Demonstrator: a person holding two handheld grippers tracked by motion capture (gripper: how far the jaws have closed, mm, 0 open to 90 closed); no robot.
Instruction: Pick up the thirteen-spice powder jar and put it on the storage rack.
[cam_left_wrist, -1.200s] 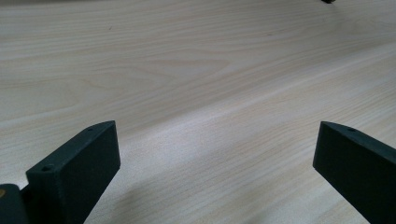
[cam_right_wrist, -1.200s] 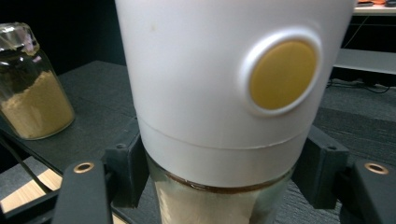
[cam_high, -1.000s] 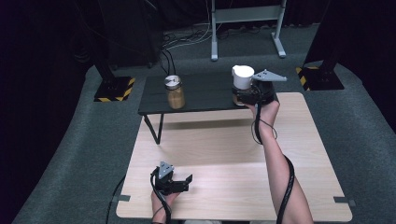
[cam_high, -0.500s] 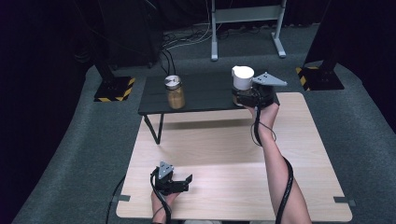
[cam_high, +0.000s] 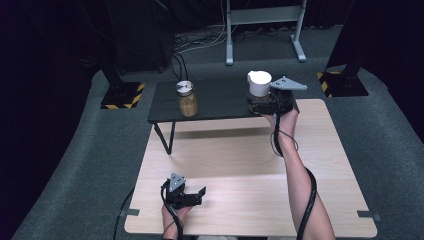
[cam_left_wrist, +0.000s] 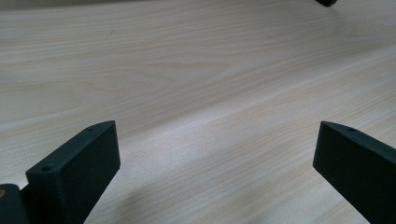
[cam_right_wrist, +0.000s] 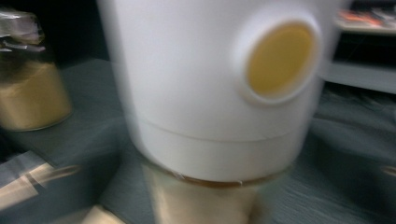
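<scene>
Jar with white cap met by the far gripper

Found nearest, at the near edge of the pale wooden tabletop (cam_high: 240, 150), the left gripper (cam_high: 201, 196), held low over the boards. Saw its two black jaws spread wide with only bare wood grain between them.

Followed a bare forearm (cam_high: 300, 175), wound with a black cable (cam_high: 310, 195), across the tabletop to the right gripper (cam_high: 260, 104) at the far end. Noted a grey three-cornered plate (cam_high: 287, 84) on top of it. Placed this gripper at the near edge of a low black side table (cam_high: 220, 100), right against the foot of a white-capped glass jar (cam_high: 259, 82) with brownish contents.

Met the jar very close in the right gripper view, blurred, with a round yellow disc on the cap. Took the jaws there as just having been opening. Could not tell whether the jar stood between them or whether the pads pressed on it.

Spotted farther left on the black table, well apart, a silver-lidded glass jar of tan powder (cam_high: 187, 102), upright.
</scene>
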